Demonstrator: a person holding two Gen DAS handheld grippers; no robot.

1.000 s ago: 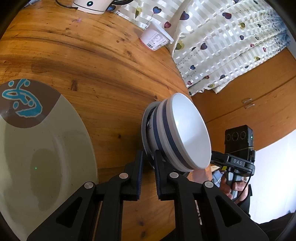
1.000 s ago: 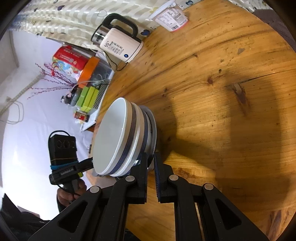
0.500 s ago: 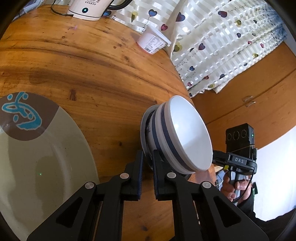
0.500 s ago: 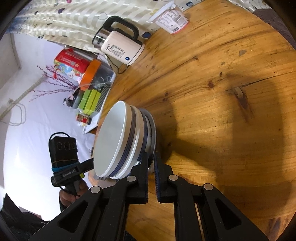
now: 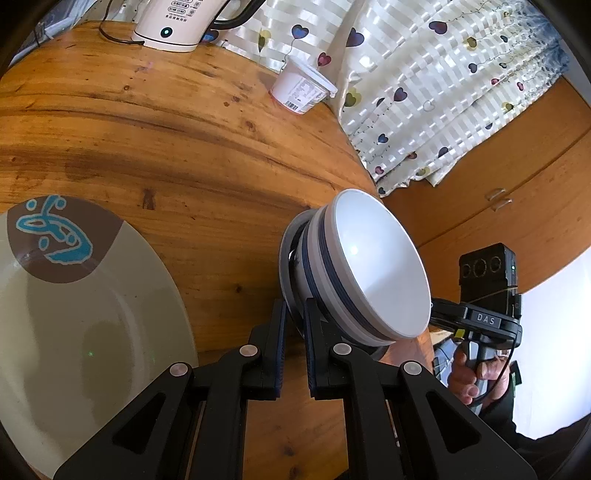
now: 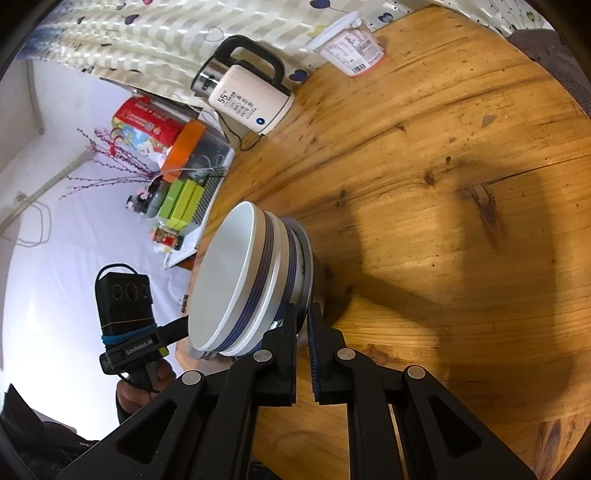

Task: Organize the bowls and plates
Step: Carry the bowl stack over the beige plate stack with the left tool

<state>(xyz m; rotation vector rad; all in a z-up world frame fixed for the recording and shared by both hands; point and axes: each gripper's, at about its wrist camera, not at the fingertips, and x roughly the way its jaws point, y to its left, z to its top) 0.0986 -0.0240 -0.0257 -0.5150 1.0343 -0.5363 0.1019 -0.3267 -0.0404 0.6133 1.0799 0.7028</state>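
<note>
Pinching the rim of the small plate [image 5: 291,273] under the stacked bowls [image 5: 369,266], the left claw [image 5: 294,314] sits low centre in the left wrist view, its jaws clenched on that rim after closing the last little gap within the past second. The stack stands at the bench [image 5: 177,140] edge, centre right, well apart from the large beige plate [image 5: 92,325] filling the lower left. Compared with a second ago, the kettle [image 5: 177,26] and yoghurt tub [image 5: 301,88] have slid further down into frame, suggesting a slight tilt of the view, while the stack keeps its place. At right, the person's hand [image 5: 469,373] grips the handle of the other tool, angled down toward the same stack. In the right wrist view, the right claw [image 6: 302,321] is likewise clenched on the plate's rim [image 6: 306,258] from the opposite side, bowls [image 6: 229,280] left of centre, and it points downward from the lower middle. Its framing has barely altered over the second. At lower left the person's other hand [image 6: 147,384] holds its handle. With both sides now gripped, the stack looks ready to be lifted, probably toward the large plate.
</note>
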